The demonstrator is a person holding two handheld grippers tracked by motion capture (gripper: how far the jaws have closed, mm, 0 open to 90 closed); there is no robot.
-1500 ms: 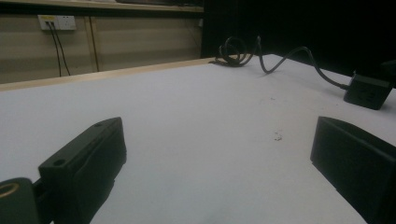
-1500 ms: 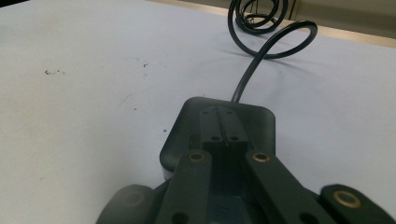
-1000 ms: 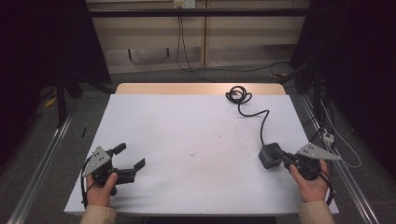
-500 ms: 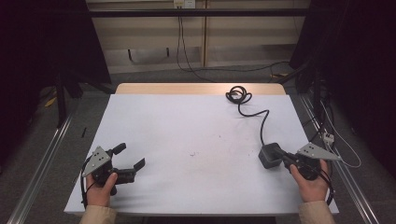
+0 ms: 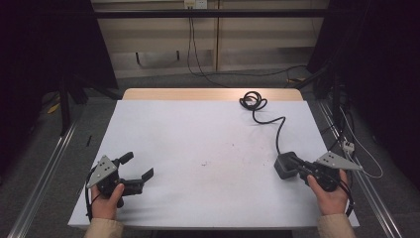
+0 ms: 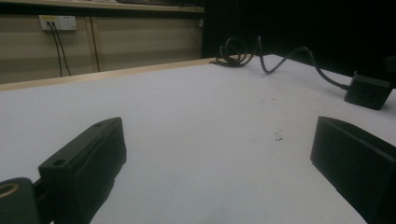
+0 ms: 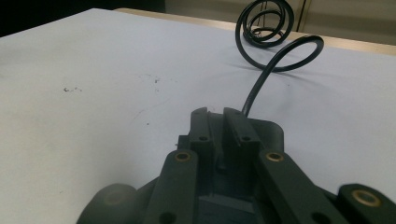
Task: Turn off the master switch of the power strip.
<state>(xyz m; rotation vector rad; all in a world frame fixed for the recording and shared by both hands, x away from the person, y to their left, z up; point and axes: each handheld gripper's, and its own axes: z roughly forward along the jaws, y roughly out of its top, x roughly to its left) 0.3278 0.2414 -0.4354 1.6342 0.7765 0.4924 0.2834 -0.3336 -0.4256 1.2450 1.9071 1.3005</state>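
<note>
A black power adapter [image 5: 281,168] lies near the right edge of the white table [image 5: 198,134], and its black cable [image 5: 279,130] runs back to a coil [image 5: 252,101] at the far edge. My right gripper [image 5: 295,165] lies low with its tips against the adapter's right side. In the right gripper view the jaws [image 7: 215,114] stand a narrow slit apart over the adapter [image 7: 270,131]; they have just been opening, and I see nothing clamped between them. My left gripper [image 5: 137,165] rests at the front left, open and empty [image 6: 215,163].
The adapter [image 6: 369,93] and coil [image 6: 238,49] show far off in the left gripper view. Metal rails [image 5: 44,178] run along both sides of the table. A wall socket [image 5: 194,4] with leads sits behind.
</note>
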